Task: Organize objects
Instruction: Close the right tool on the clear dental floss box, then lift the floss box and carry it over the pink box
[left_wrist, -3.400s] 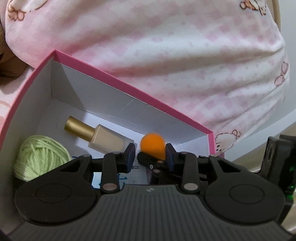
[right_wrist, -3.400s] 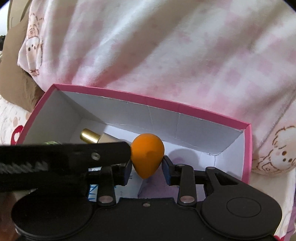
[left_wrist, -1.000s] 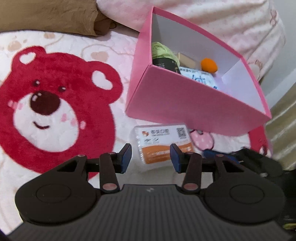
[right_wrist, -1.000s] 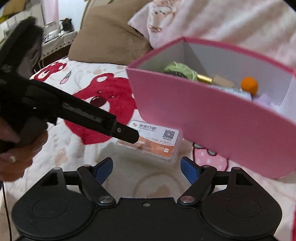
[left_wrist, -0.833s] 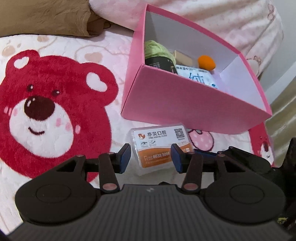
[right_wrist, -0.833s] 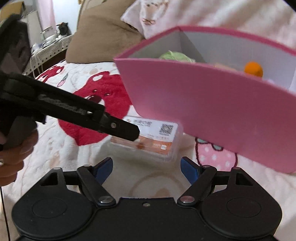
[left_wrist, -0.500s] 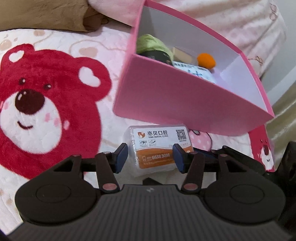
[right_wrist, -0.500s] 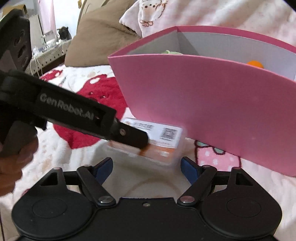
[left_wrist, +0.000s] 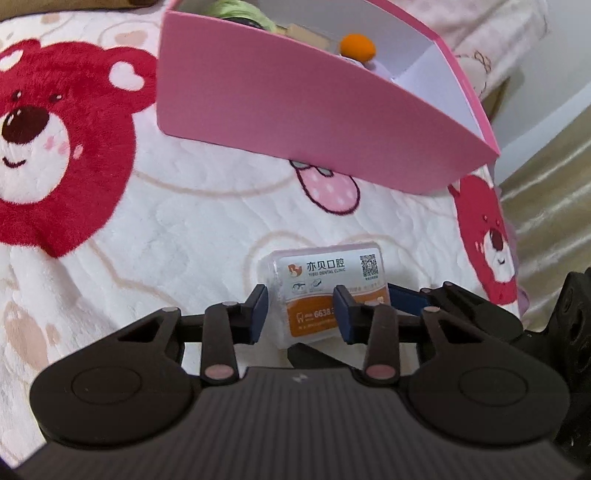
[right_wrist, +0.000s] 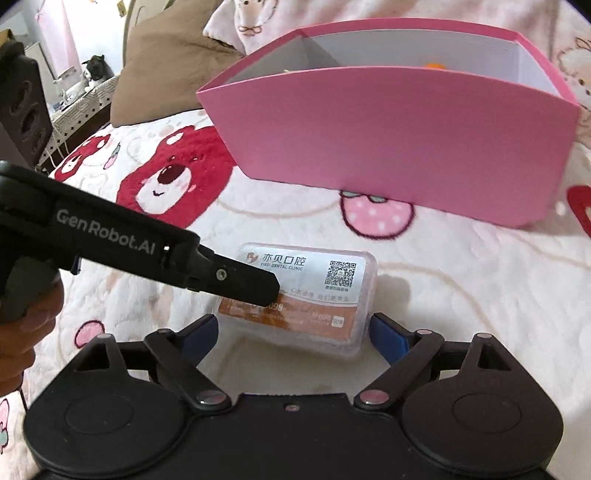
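A clear plastic card box (left_wrist: 327, 291) with a white and orange label lies flat on the bear blanket, in front of the pink box (left_wrist: 295, 107). It also shows in the right wrist view (right_wrist: 306, 295). My left gripper (left_wrist: 300, 309) is open, with its fingertips over the card box's near end. My right gripper (right_wrist: 293, 334) is wide open, its fingertips on either side of the card box's near edge. The pink box (right_wrist: 388, 136) holds an orange sponge (left_wrist: 357, 45) and green yarn (left_wrist: 242, 9).
The white blanket with red bears (left_wrist: 55, 147) covers the bed. A brown pillow (right_wrist: 166, 74) and a pink patterned quilt (right_wrist: 266, 22) lie behind the box. The left gripper's black body (right_wrist: 129, 247) crosses the right wrist view. A bedside stand (right_wrist: 74, 92) is at far left.
Both grippers left the inside of the pink box and dropped to the card box on the blanket. Over the last second they have closed in on it, the right jaws staying wide.
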